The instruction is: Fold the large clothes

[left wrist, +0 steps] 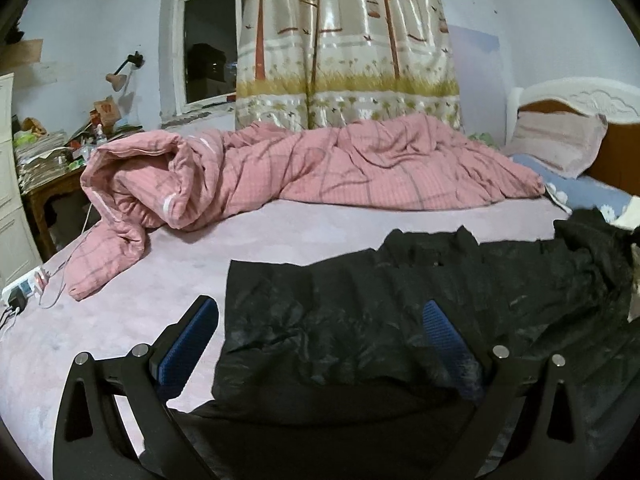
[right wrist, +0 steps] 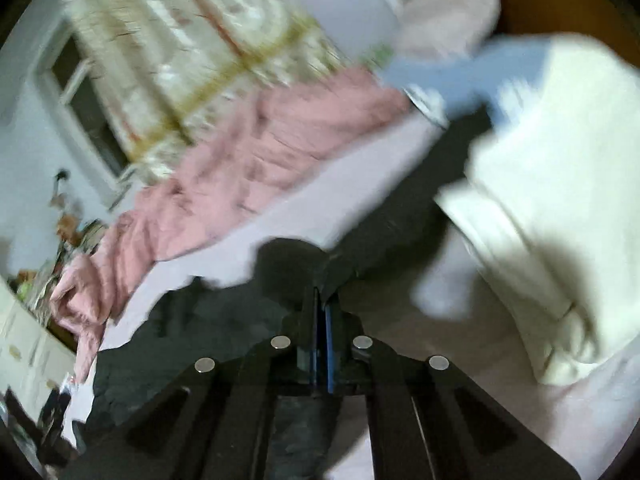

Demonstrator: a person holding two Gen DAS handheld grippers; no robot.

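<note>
The left gripper (left wrist: 320, 332) hangs low over the near edge of the bed (left wrist: 280, 224), its jaws spread wide, one blue pad over the bare sheet and the other over the black garment (left wrist: 400, 304); the pads press on nothing. That garment lies flattened across the near half of the bed, running off to the right, where it bunches into a darker heap.

The right gripper (right wrist: 322, 320) has its jaws pressed together, and a dark fold of the black garment rises at the fingertips, seemingly pinched between them, though the right wrist view is badly blurred. Just right of it a cream-white garment (right wrist: 540, 200) lies on the bed, touching the black one.

Farther back, a rumpled pink checked quilt (left wrist: 300, 168) stretches across the mattress, its left end rolled up and spilling toward the bed's left edge. A white power strip (left wrist: 24, 290) with cables sits at the near left corner. At the far right a pillow (left wrist: 560, 144) leans on the headboard (left wrist: 580, 96). Beyond the left edge stands a cluttered wooden surface (left wrist: 48, 184) with a clamp lamp (left wrist: 120, 76) above it, then the window (left wrist: 208, 40) and a tree-print curtain (left wrist: 348, 40).
</note>
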